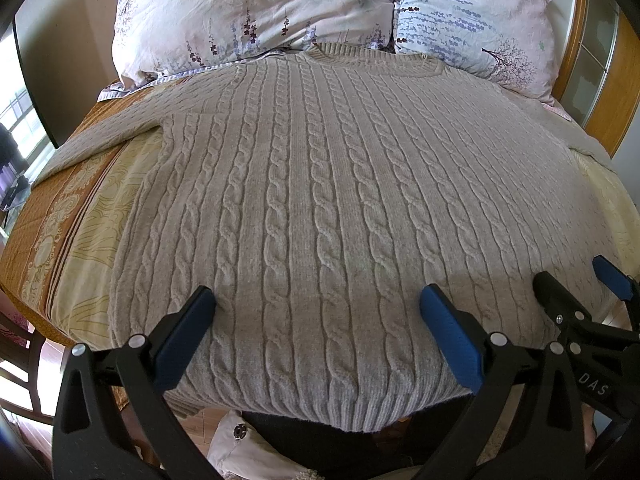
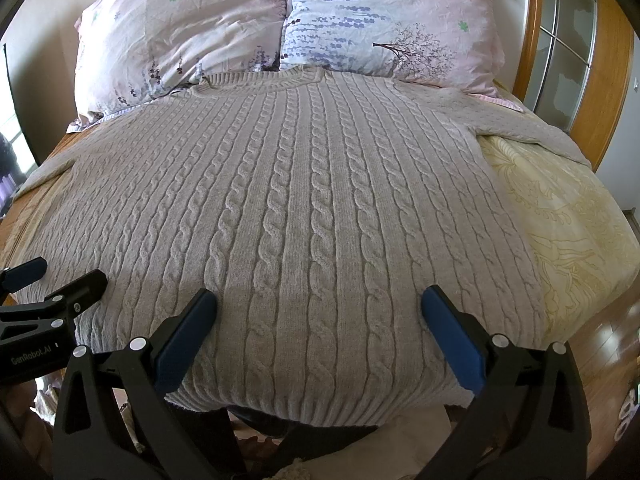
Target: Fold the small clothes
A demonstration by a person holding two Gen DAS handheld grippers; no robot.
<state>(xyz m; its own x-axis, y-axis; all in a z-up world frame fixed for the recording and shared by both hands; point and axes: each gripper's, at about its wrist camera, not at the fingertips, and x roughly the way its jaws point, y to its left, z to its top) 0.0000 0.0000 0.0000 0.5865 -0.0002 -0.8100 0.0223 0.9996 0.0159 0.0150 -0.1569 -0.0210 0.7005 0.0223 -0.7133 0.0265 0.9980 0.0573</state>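
Note:
A grey cable-knit sweater (image 1: 320, 184) lies flat and face up on the bed, neck toward the pillows, sleeves spread to both sides; it also fills the right wrist view (image 2: 304, 208). Its ribbed hem hangs over the near bed edge. My left gripper (image 1: 318, 300) is open and empty, hovering just above the hem left of centre. My right gripper (image 2: 320, 300) is open and empty above the hem right of centre. The right gripper also shows at the right of the left wrist view (image 1: 576, 284); the left gripper shows at the left of the right wrist view (image 2: 56, 276).
Two floral pillows (image 1: 256, 12) (image 2: 384, 20) lie against the headboard behind the collar. A yellow and orange patterned bedsheet (image 2: 560, 216) shows beside the sweater. A wooden headboard frame (image 2: 600, 80) stands at the right. A chair (image 1: 24, 364) stands by the left bed edge.

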